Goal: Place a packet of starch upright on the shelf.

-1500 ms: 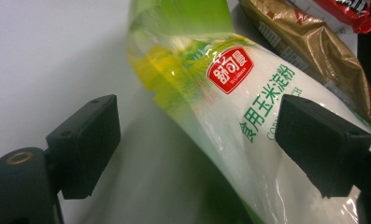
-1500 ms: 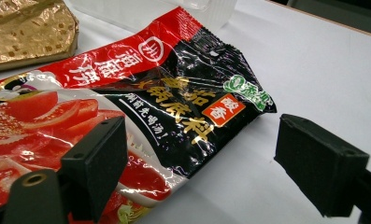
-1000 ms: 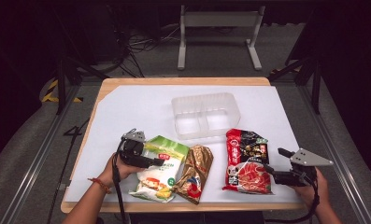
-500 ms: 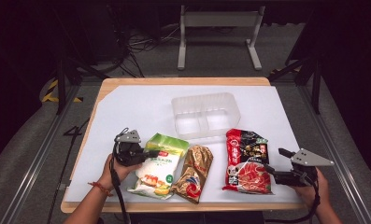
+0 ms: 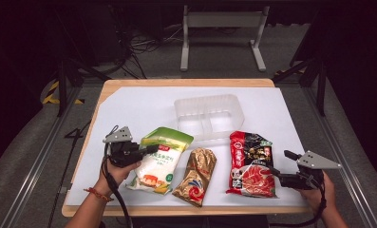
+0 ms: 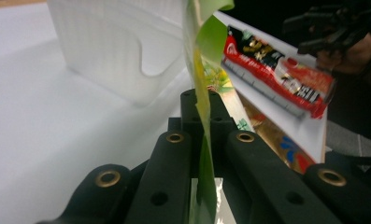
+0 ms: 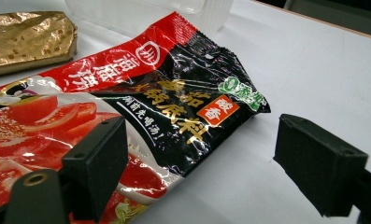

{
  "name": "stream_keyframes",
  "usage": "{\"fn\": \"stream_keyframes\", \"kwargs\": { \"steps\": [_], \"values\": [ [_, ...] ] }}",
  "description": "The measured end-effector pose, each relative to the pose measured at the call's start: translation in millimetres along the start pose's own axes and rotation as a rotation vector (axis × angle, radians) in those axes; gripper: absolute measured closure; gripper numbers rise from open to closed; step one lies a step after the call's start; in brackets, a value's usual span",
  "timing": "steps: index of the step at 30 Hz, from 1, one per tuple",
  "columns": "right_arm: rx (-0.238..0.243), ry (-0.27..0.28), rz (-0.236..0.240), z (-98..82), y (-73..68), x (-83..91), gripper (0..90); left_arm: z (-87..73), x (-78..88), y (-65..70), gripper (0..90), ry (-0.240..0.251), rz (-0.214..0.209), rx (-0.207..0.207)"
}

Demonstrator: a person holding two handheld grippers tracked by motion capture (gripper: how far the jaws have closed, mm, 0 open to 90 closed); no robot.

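Observation:
A green-and-white food packet (image 5: pixel 160 159) lies at the front left of the white mat. My left gripper (image 5: pixel 152 149) is shut on its left edge and holds that side raised. In the left gripper view the jaws (image 6: pixel 203 100) pinch the thin green edge of the packet (image 6: pixel 201 56), which stands upright between them. A red-and-black soup-base packet (image 5: pixel 250 164) lies at the front right. My right gripper (image 5: pixel 278 165) stands open at its right edge. One jaw hangs over the packet (image 7: pixel 174 93) and the other over bare mat, with the gripper (image 7: pixel 206 154) holding nothing.
A gold foil packet (image 5: pixel 195 175) lies between the two other packets. A clear two-compartment plastic tray (image 5: pixel 210 116) stands behind them at mid-table. The white mat (image 5: pixel 138 104) covers a wooden table; dark floor, cables and a metal stand lie beyond.
My left gripper closed on the green packet's edge and rose, pulling that edge up and slightly left. The right hand stayed put.

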State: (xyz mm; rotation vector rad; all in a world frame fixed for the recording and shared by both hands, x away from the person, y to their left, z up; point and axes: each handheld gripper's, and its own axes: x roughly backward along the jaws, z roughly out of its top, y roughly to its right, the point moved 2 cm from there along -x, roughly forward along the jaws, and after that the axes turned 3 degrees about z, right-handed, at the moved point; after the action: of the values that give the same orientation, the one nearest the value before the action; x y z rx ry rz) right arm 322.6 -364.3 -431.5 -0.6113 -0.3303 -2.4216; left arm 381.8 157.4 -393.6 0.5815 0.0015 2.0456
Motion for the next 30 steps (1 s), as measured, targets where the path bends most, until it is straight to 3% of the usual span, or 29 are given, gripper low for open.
{"fn": "stream_keyframes", "kwargs": {
  "steps": [3, 7, 11, 18, 20, 26, 30],
  "values": [
    [-0.002, -0.001, -0.003, -0.3, 0.4, 0.5, 17.7, 8.9, 5.1, 6.3, 90.0, 0.039, -0.013, -0.009],
    [-0.003, -0.003, -0.008, -0.9, 1.5, 0.6, 17.8, 19.6, 6.0, 14.7, 90.0, 0.067, 0.008, -0.024],
    [0.0, -0.004, -0.016, -1.4, 2.3, 1.2, 17.8, 33.1, 5.0, 18.2, 90.0, 0.115, -0.006, -0.002],
    [-0.004, 0.0, -0.017, -1.8, 3.4, 2.2, 17.9, 54.2, -11.3, 30.7, 90.0, 0.149, -0.026, 0.002],
    [-0.007, 0.002, -0.019, -1.8, 3.8, 2.4, 17.9, 59.1, -16.1, 34.0, 90.0, 0.155, -0.013, 0.002],
    [-0.008, 0.002, -0.019, -2.1, 4.4, 2.7, 18.0, 70.8, -28.5, 36.0, 90.0, 0.17, -0.025, -0.002],
    [-0.007, 0.0, -0.019, -2.1, 4.4, 2.2, 18.0, 79.0, -34.9, 36.8, 90.0, 0.186, -0.004, 0.002]
  ]
}}
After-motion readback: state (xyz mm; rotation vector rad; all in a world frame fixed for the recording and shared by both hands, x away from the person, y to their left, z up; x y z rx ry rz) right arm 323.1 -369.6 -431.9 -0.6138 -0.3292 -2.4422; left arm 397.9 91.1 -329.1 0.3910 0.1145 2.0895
